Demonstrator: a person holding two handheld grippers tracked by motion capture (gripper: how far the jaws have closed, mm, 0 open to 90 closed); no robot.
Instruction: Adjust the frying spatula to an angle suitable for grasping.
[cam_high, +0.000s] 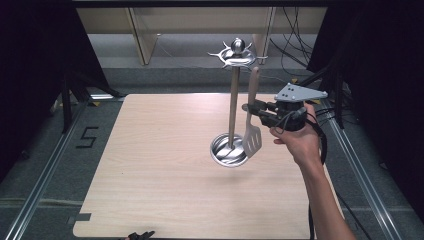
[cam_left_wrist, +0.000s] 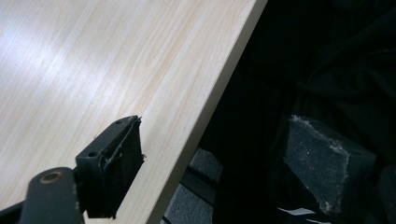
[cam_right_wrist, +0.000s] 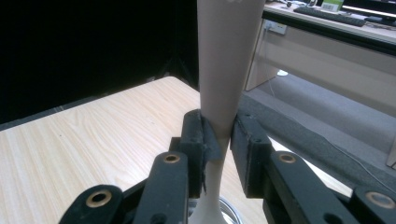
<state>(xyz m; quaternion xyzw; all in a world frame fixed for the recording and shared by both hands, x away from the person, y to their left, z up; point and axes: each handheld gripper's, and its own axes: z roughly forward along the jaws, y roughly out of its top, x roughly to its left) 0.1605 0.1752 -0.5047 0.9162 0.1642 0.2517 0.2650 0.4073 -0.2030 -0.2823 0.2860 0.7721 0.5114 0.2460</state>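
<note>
Right hand-held gripper (cam_right_wrist: 218, 135) clamped on spatula (cam_high: 252, 120) handle, upright beside the rack (cam_high: 232, 107); left hand-held gripper (cam_left_wrist: 219, 163) agape.

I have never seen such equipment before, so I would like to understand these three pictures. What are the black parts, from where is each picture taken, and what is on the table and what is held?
There is no robot here. A person holds a hand tool with a two-jaw claw in each hand, and each tool carries its own camera.

The high view looks down on a wooden table from above. On it stands a metal utensil stand: a round base, a tall pole and a ring of hooks on top. The person's right hand holds the right claw, which is shut on the pale handle of a slotted spatula, held upright beside the pole.

The right gripper view looks along that claw: its jaws press the spatula handle from both sides.

The left gripper view shows the left claw, open and holding nothing, at the table's edge.
</note>
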